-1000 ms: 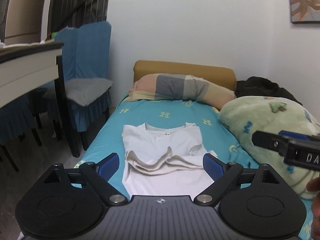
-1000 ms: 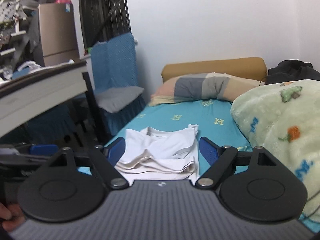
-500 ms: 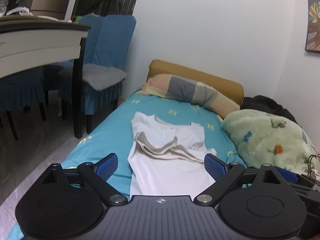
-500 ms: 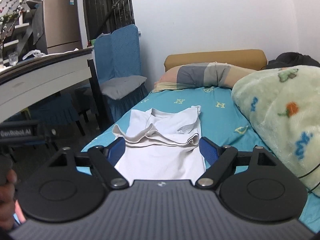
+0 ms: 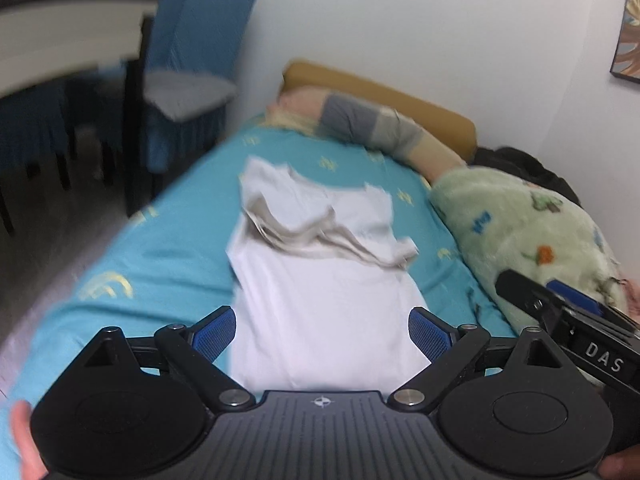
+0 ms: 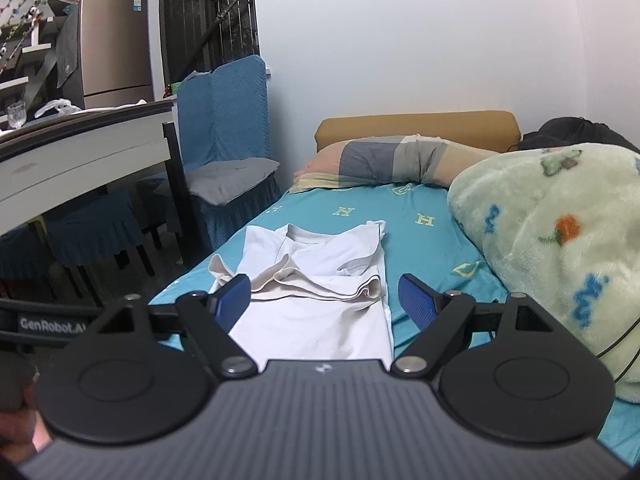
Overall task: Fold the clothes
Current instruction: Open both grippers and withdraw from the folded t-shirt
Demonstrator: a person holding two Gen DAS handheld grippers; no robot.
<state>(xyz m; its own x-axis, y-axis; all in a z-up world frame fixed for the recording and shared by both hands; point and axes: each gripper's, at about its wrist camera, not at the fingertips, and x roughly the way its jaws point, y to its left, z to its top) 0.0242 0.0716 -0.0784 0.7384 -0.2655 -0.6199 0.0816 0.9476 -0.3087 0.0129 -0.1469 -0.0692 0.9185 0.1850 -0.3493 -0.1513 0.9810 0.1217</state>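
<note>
One bed (image 6: 400, 216), and on it one white shirt (image 6: 320, 312), one striped pillow (image 6: 392, 160) and one green blanket (image 6: 560, 240). One dark bundle (image 6: 576, 132) sits behind the blanket. Two tools are up: the left tool (image 5: 322, 332) and the right tool (image 6: 324, 296), each with two blue pads, spread apart. One surface (image 6: 80, 152) stands beside the bed, with one glass (image 6: 16, 114) on it. Two blue chairs (image 6: 228, 120) show clearly. One fridge (image 6: 112, 48). One picture (image 5: 628, 36) on the wall.
</note>
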